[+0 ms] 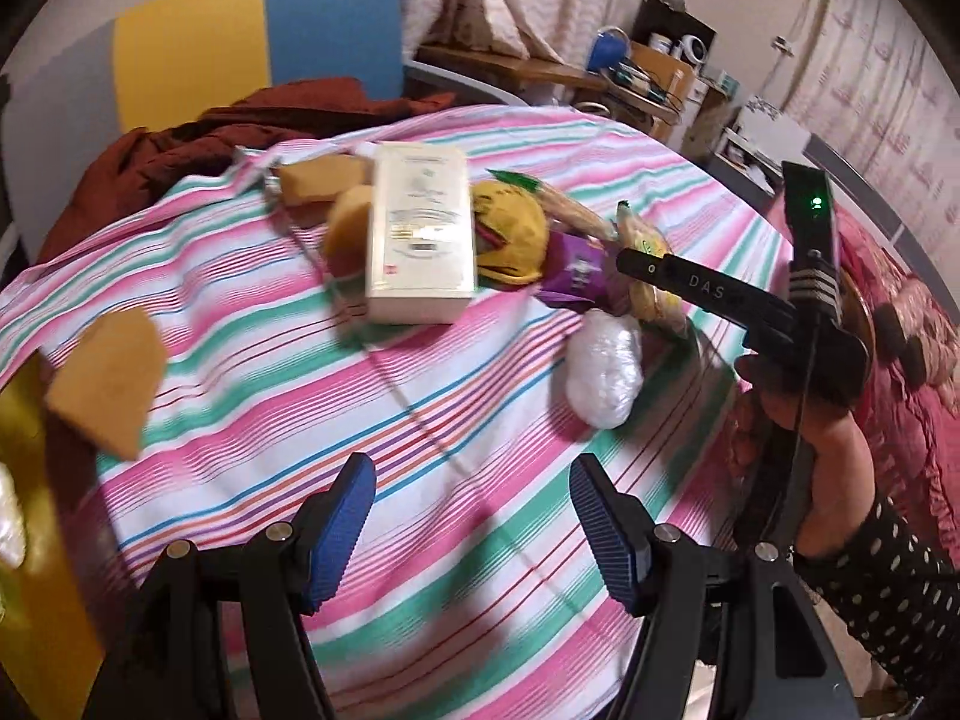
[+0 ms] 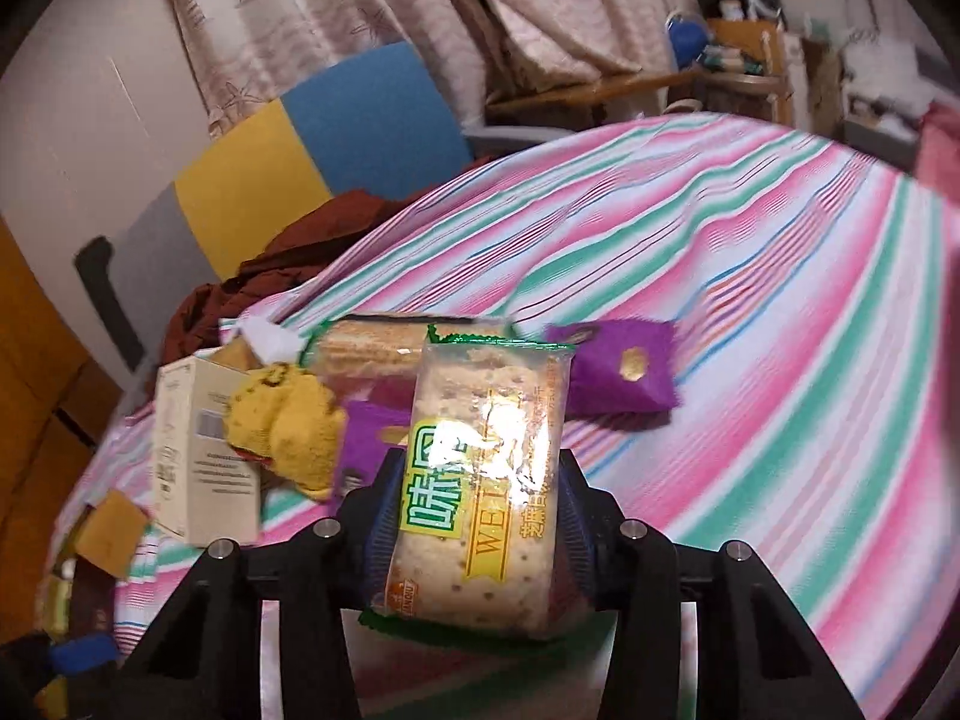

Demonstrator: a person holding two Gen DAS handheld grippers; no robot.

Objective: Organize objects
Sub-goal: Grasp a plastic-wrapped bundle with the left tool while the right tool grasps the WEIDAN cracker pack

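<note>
Two tongs: the right tongs [image 2: 474, 534] pinch a cracker packet [image 2: 480, 480]; the left tongs [image 1: 474, 516] gape wide, empty, above the striped bedsheet [image 1: 420, 420].

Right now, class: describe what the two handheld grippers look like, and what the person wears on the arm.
The left gripper has black angular arms with silver pivot bolts and ribbed blue pads on its fingers. The right gripper has the same black frame, silver bolts and blue pads; from the left wrist view its body bears white letters "DAS", a green light and a black cable. The sleeve is black with white polka dots.
</note>
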